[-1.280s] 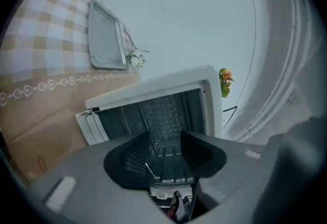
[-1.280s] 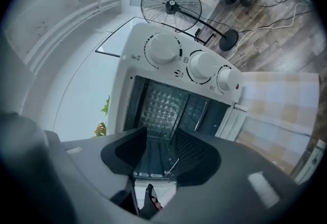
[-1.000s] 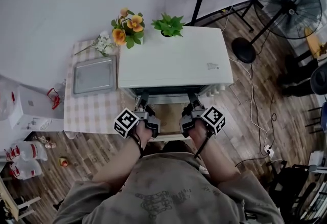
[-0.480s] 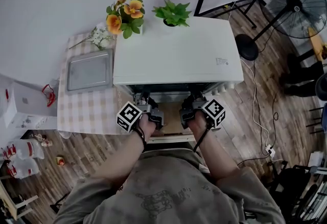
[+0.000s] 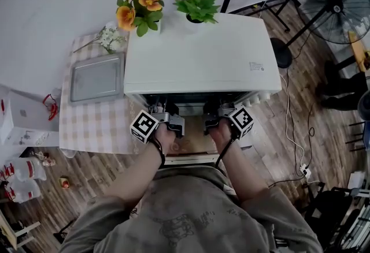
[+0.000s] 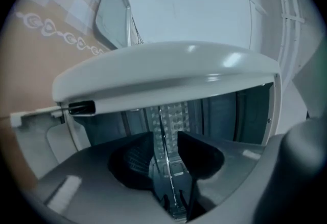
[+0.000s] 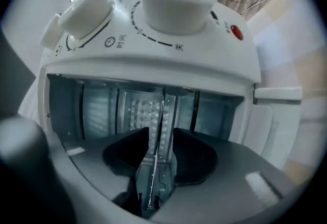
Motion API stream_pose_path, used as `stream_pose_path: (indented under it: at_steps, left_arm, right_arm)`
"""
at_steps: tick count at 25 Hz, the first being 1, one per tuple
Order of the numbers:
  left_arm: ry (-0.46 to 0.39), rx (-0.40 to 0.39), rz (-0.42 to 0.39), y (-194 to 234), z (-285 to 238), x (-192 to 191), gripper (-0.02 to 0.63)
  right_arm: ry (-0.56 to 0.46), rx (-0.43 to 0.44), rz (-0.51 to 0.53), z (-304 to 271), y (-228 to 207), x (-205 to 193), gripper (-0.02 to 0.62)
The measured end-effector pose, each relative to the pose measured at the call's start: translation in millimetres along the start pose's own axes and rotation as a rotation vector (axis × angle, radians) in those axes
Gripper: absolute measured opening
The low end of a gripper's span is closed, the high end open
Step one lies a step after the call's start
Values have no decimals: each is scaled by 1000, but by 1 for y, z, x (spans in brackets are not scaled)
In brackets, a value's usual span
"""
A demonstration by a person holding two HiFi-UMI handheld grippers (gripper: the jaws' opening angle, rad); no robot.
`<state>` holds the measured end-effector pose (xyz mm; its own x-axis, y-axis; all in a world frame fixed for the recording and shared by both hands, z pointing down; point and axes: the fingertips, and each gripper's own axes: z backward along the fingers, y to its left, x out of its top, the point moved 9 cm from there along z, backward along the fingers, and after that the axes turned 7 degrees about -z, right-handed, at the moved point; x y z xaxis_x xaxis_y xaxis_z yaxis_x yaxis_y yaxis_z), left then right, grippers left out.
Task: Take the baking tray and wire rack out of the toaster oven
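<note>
— Where's everything?
— The white toaster oven [image 5: 196, 55] is open. The baking tray [image 5: 97, 77] is out on the checked cloth [image 5: 92, 122], and the wire rack [image 7: 163, 99] is inside.
— Grippers?
— The left gripper [image 6: 164, 138] is spread around a rack wire. The right gripper [image 7: 161, 133] has just been closing and isn't pinching yet.
— Print?
— "10" by a knob [image 7: 176, 5]; the top sticker [image 5: 256, 65] is unreadable.

One toaster oven [image 5: 196, 55], one baking tray [image 5: 97, 77], two hand-held grippers [image 5: 164, 114] [image 5: 218, 112].

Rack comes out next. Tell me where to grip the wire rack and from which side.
Take the wire rack by its front edge, coming level through the open front of the toaster oven. It lies flat, edge-on to that opening; walls and top close the other sides.
</note>
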<state>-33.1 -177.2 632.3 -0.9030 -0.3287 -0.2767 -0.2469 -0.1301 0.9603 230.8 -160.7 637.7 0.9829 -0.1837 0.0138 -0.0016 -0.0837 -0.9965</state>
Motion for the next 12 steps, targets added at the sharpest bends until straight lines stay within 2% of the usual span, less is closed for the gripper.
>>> stream_pose_path:
  at_steps: [7,12]
  left_arm:
    - [-62,-69,-1,4,-15,2,109]
    - [-63,-79,-4,7,-22,10,43]
  right_arm:
    - [-20,97,-23,-12,-2,6,140]
    - [-23,102,-38,-19,-2,7,93]
